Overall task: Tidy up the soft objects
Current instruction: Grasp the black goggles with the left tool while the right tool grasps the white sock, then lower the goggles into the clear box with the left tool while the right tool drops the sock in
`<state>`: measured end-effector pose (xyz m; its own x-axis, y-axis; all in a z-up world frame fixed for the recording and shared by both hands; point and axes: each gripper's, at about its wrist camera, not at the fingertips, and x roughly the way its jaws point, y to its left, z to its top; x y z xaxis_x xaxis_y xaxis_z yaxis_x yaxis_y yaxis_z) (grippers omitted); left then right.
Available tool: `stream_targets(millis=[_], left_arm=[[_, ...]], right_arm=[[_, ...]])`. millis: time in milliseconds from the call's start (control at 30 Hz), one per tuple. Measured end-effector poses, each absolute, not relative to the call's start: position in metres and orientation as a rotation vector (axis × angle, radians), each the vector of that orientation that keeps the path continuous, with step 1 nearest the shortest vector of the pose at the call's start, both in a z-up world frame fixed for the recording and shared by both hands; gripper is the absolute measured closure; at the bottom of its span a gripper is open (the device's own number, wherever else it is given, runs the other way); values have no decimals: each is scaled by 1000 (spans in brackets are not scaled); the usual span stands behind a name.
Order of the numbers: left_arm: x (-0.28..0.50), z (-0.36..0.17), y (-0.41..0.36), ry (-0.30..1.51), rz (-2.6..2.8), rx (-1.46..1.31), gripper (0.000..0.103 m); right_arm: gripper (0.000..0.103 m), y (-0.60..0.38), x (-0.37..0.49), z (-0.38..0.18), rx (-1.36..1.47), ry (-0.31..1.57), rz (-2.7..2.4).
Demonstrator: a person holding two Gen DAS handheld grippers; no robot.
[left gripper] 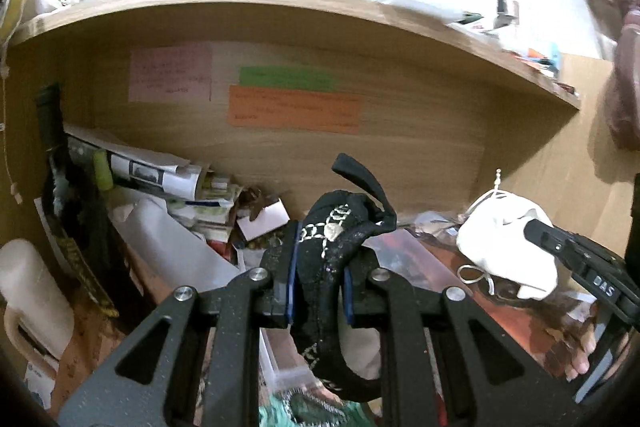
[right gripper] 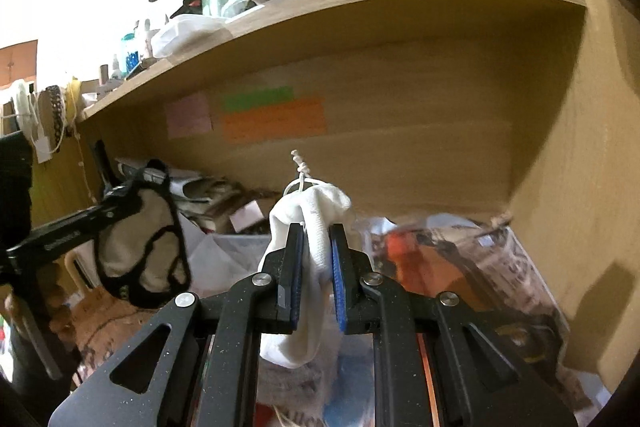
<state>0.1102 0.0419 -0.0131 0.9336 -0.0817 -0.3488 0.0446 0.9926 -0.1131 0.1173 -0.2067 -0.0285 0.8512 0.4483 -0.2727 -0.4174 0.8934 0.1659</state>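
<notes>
My left gripper (left gripper: 319, 263) is shut on a black fabric piece with a silver chain pattern and beige lining (left gripper: 332, 267), held up in front of a wooden shelf. It also shows in the right wrist view (right gripper: 144, 247), hanging from the left gripper (right gripper: 132, 183) at the left. My right gripper (right gripper: 317, 267) is shut on a white cloth with a white cord (right gripper: 310, 227), which droops below the jaws. In the left wrist view the white cloth (left gripper: 506, 239) hangs from the right gripper (left gripper: 536, 227) at the right.
A wooden shelf recess (left gripper: 400, 155) has pink, green and orange paper notes (left gripper: 294, 105) on its back wall. Papers, boxes and plastic bags (left gripper: 192, 195) pile up below. A white plastic jug (left gripper: 32, 291) stands at the left. The top board (right gripper: 360, 7) carries bottles and clutter.
</notes>
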Motion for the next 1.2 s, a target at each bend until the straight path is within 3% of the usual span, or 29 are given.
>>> stream_targets(millis=[467, 933, 1000, 1100, 1167, 1200], left_arm=[[204, -57, 42, 557, -45, -113, 86], [233, -106, 25, 773, -87, -47, 84], [234, -108, 27, 784, -81, -44, 69], [228, -105, 30, 761, -67, -43, 46], [220, -98, 31, 729, -72, -30, 43], [216, -94, 32, 718, -77, -26, 41]], right_arm=[[91, -154, 187, -56, 21, 468, 500], [89, -131, 226, -105, -63, 715, 514], [88, -131, 225, -105, -76, 716, 499], [74, -133, 223, -101, -76, 709, 499], [57, -135, 221, -97, -79, 682, 491], [53, -136, 217, -93, -81, 664, 486]])
